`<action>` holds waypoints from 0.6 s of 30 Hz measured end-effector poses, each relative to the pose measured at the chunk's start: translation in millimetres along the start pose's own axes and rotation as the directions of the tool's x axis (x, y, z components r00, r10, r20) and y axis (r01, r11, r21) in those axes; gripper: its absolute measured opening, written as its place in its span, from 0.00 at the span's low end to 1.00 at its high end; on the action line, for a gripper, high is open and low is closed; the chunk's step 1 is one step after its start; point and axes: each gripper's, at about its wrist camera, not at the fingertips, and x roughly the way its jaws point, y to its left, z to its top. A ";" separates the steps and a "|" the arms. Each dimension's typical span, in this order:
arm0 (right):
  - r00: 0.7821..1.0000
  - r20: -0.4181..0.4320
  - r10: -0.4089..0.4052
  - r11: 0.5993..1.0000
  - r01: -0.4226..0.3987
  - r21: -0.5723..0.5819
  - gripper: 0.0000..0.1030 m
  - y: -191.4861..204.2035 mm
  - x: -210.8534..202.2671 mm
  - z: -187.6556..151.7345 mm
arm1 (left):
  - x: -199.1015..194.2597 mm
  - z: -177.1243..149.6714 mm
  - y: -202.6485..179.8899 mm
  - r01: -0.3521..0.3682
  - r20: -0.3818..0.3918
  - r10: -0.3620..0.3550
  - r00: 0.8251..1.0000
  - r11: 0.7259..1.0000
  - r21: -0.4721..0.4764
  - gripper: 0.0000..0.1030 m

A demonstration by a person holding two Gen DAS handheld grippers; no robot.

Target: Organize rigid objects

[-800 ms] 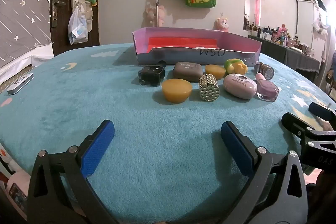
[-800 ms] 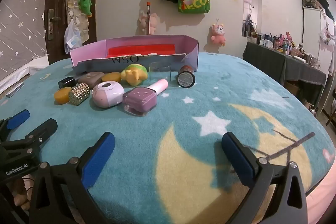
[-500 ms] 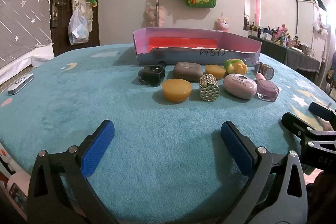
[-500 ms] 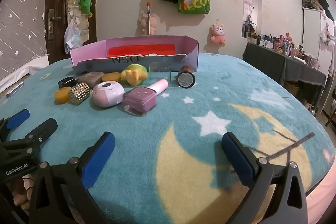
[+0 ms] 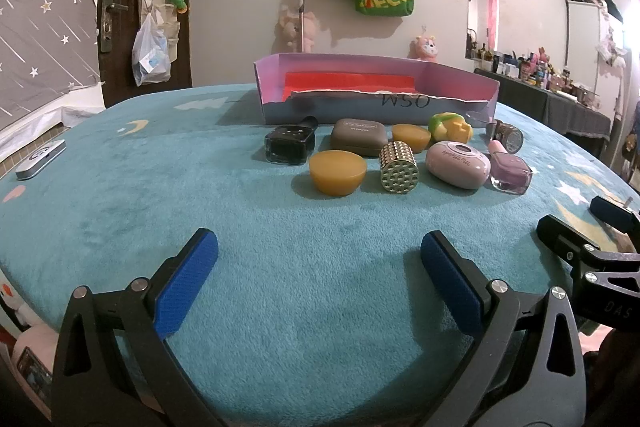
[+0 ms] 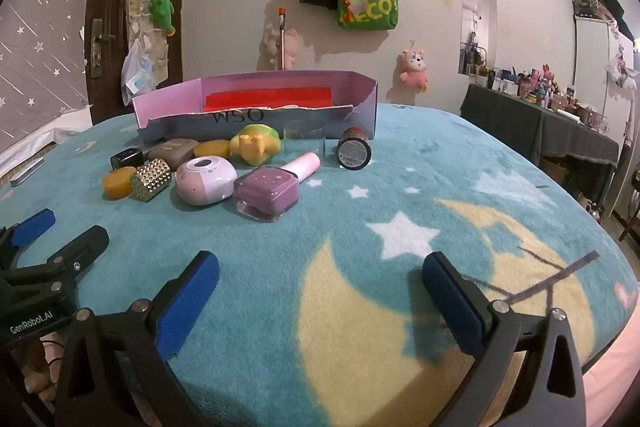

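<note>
Ten or so small hard items sit in a cluster on the teal blanket (image 5: 200,195), just in front of the open pink box (image 5: 376,75) at the far middle. Both tongs are spread wide with nothing between them: left gripper (image 5: 318,267) and right gripper (image 6: 320,287) hover over bare blanket, well short of the cluster.

Handling guesses, largest first:
- Pink oval case (image 5: 458,163): smooth plastic, probably light and slippery; pinch across the short width.
- Grey case (image 5: 359,135): rounded, same approach.
- Purple polish bottle (image 6: 267,191): glass base, likely heavy for its size and breakable; grip the flat square sides, not the cap.
- Black bottle (image 5: 289,143), far left: same.
- Two amber pucks (image 5: 338,171): look waxy, may mark; take them across the flat rim.
- Studded gold cylinder (image 5: 399,167): lies on its side and can roll; clamp on the round wall.
- Yellow-green toy (image 6: 256,143): irregular shape.
- Clear cup (image 6: 305,139): thin, so squeeze lightly.
- Tape roll (image 6: 354,154): rolls too.
</note>
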 end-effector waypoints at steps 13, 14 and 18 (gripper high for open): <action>1.000 0.004 0.000 1.000 0.000 0.000 1.00 0.3 -0.5 -0.4 | 0.0 0.0 0.0 0.000 0.001 0.000 1.000 1.000 0.000 1.00; 1.000 0.004 0.000 1.000 0.000 0.000 1.00 0.3 -0.5 -0.4 | 0.0 0.0 0.0 0.000 0.001 0.000 1.000 1.000 0.000 1.00; 1.000 0.005 0.000 1.000 0.000 0.000 1.00 0.4 -0.6 -0.4 | 0.0 0.0 0.0 0.000 0.002 0.000 1.000 1.000 0.000 1.00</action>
